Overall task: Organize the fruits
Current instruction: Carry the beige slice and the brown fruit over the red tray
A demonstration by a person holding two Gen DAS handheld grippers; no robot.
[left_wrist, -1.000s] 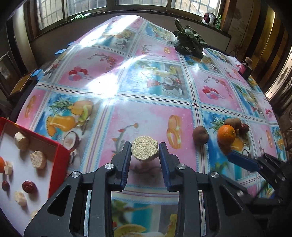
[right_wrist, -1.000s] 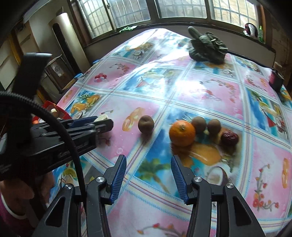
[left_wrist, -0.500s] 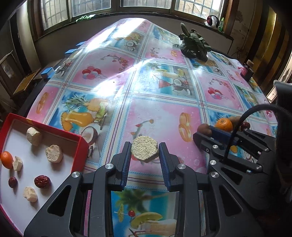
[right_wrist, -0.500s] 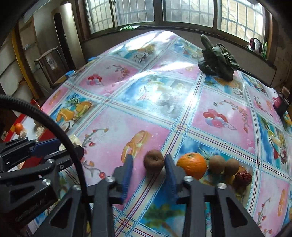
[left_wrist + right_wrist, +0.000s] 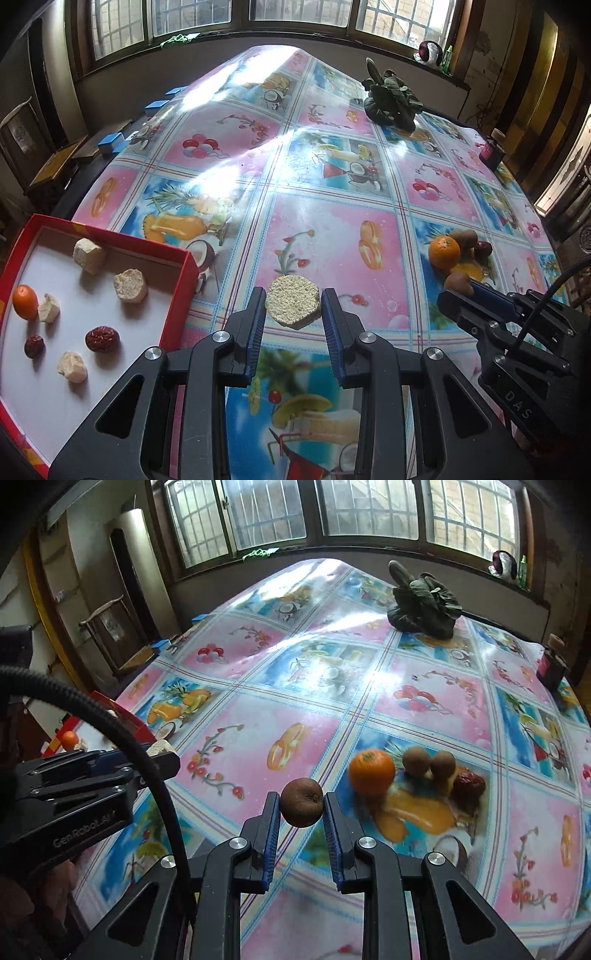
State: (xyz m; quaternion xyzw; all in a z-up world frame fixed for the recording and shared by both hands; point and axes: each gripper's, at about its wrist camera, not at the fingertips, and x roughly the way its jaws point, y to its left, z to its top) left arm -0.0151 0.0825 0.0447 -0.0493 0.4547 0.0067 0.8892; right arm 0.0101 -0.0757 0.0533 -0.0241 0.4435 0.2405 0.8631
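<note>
The left gripper (image 5: 293, 308) is clamping its jaws on one grainy hexagonal cake (image 5: 293, 305) above the tabletop (image 5: 332, 206), beside the red tray (image 5: 177, 295), while the right gripper (image 5: 301, 808) is gripping one round, wrinkled brown fruit (image 5: 302, 802) near one smooth orange (image 5: 371, 771).

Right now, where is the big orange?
In the right wrist view the orange sits on the tablecloth, right of the brown fruit held in the right tool, beside two small brown fruits.

Both wrist views look forward, low over one tablecloth (image 5: 332, 206).
</note>
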